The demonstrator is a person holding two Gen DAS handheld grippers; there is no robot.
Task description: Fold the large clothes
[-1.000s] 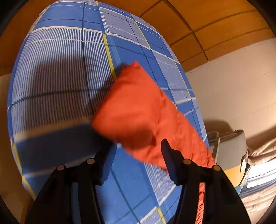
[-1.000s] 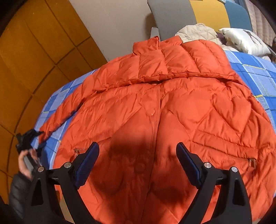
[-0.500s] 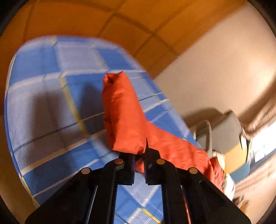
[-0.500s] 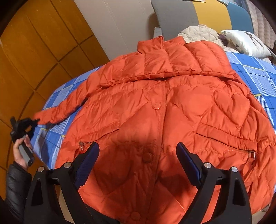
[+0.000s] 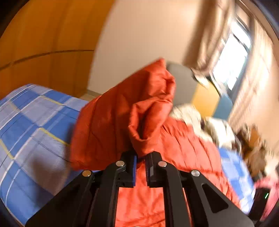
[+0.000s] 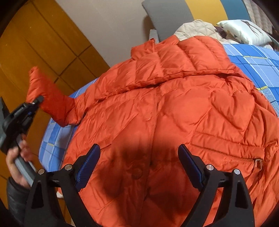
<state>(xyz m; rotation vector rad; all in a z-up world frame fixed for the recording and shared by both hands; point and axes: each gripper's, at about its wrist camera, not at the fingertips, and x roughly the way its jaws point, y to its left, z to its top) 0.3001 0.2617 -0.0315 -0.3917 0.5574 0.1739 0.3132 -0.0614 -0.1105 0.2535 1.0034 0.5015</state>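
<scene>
Blue checked bed (image 6: 258, 62) under a puffy orange jacket (image 6: 174, 113): soft, probably slippery. Left gripper (image 5: 140, 159) pinches the sleeve (image 6: 50, 97) cuff; right gripper (image 6: 139, 162) gapes empty.

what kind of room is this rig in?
Most likely a bedroom. The orange jacket lies on a bed with a blue plaid sheet, a white pillow sits near a padded headboard, and a curtained window shows in the left wrist view.
</scene>
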